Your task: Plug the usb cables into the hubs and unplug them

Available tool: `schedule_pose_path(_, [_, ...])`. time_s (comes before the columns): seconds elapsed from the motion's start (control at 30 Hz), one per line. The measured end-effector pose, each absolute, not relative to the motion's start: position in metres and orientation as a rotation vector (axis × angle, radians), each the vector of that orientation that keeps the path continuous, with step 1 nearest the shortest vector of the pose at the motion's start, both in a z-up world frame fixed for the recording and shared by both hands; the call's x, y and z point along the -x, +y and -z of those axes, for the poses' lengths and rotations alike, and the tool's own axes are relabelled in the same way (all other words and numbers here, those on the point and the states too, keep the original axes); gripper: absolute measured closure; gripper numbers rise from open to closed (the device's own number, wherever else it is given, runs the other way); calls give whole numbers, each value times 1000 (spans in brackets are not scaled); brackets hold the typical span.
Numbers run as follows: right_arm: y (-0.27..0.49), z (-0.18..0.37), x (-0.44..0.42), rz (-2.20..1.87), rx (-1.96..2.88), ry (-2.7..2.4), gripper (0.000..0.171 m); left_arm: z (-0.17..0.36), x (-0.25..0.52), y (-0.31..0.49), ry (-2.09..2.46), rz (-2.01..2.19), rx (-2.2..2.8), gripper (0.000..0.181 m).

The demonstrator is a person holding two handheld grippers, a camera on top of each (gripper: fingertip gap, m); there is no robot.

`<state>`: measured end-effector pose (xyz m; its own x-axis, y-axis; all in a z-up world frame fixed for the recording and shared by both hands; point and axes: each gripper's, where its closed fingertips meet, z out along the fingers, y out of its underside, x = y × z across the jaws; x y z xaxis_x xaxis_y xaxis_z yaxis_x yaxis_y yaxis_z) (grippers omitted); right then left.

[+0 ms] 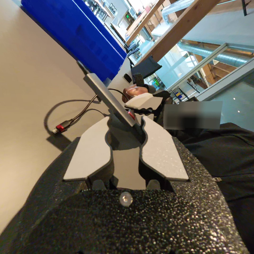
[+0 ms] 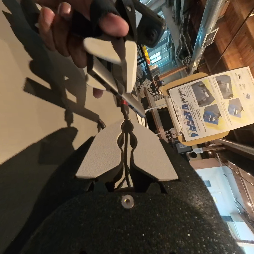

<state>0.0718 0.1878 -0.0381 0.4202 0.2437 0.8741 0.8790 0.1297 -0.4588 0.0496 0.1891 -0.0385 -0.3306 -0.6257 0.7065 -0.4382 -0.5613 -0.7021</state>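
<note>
My left gripper (image 1: 125, 121) is shut on a flat grey USB hub (image 1: 104, 94) and holds it tilted above the beige table (image 1: 27, 82). In the right wrist view the hub (image 2: 108, 81) is clamped between the left gripper's white fingers (image 2: 130, 66). My right gripper (image 2: 126, 123) is shut on a black cable (image 2: 126, 138) just behind its red-collared plug (image 2: 124, 102). The plug's tip meets the hub's side edge. The plug (image 1: 131, 114) and right gripper (image 1: 129, 108) also show in the left wrist view. A second red-collared plug (image 1: 60, 127) lies loose on the table.
A blue bin (image 1: 77, 34) stands on the table behind the hub. A clipboard with a printed sheet (image 2: 206, 104) hangs beyond the table edge. A hand (image 2: 77, 27) holds the left gripper. The loose cable loops (image 1: 55, 108) across the table left of the hub. Only a small space, under 4 cm, lies between the two pairs of fingers.
</note>
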Motion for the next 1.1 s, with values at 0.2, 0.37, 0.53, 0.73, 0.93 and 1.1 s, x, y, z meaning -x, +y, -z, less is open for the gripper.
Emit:
schedule_pose_path(0.2, [187, 37, -69, 619, 1382, -1083, 168, 28, -51, 189, 1402, 1981, 1586, 169])
schedule_pose_path(0.37, [188, 34, -70, 636, 1349, -1064, 168, 22, -51, 188, 1431, 1913, 1480, 171])
schedule_pose_path(0.53, [188, 28, -70, 663, 1297, -1042, 163, 17, -51, 192, 1411, 1866, 1411, 171])
schedule_pose_path(0.73, [188, 14, -78, 589, 1299, -925, 143, 6, -49, 213, 1291, 1809, 1387, 171])
schedule_pose_path(0.93, [186, 7, -80, 474, 1321, -844, 141, -5, -47, 234, 1134, 1727, 1354, 172])
schedule_pose_path(1.1, [188, 11, -77, 305, 1386, -789, 140, -12, -44, 249, 1009, 1705, 1333, 172])
